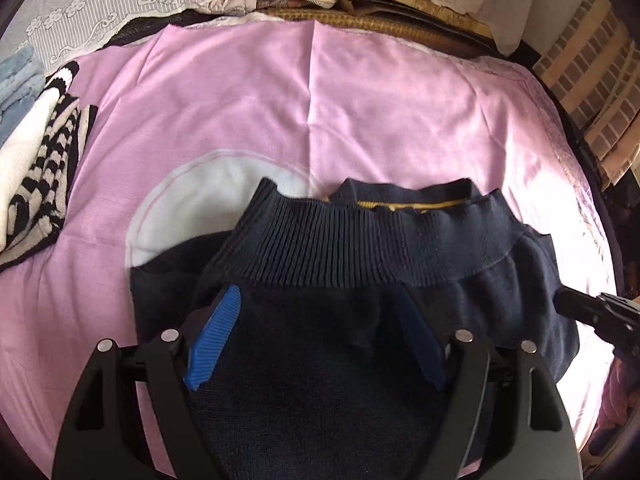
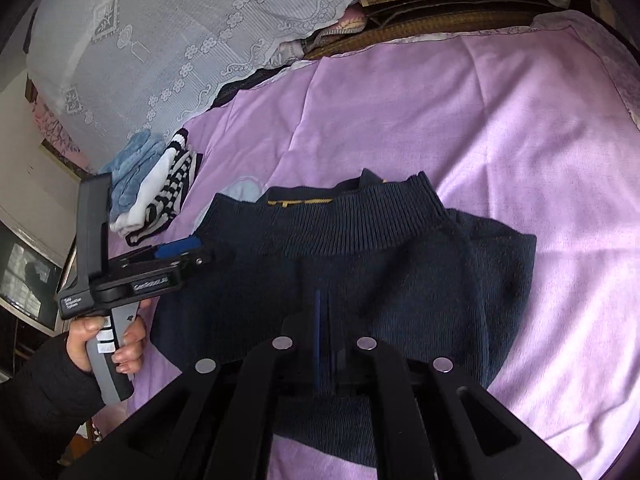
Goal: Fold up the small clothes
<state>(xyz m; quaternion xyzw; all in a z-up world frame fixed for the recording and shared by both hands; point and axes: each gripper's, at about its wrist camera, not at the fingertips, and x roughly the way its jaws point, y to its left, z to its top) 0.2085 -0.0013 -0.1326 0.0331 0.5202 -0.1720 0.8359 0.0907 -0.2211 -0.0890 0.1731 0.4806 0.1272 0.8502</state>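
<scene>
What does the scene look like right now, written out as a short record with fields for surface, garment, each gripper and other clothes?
surface: pink bedsheet, spread flat
garment: navy sweater, partly folded, ribbed hem on top facing away
left gripper: open, fingers spread above the sweater, not pinching it
right gripper: shut, pads together over the sweater; no cloth seen between them
left hand: grasps the left gripper's handle
other clothes: striped black-and-white garment and light blue fluffy item, folded at the sheet's left edge
background: white lace cloth
</scene>
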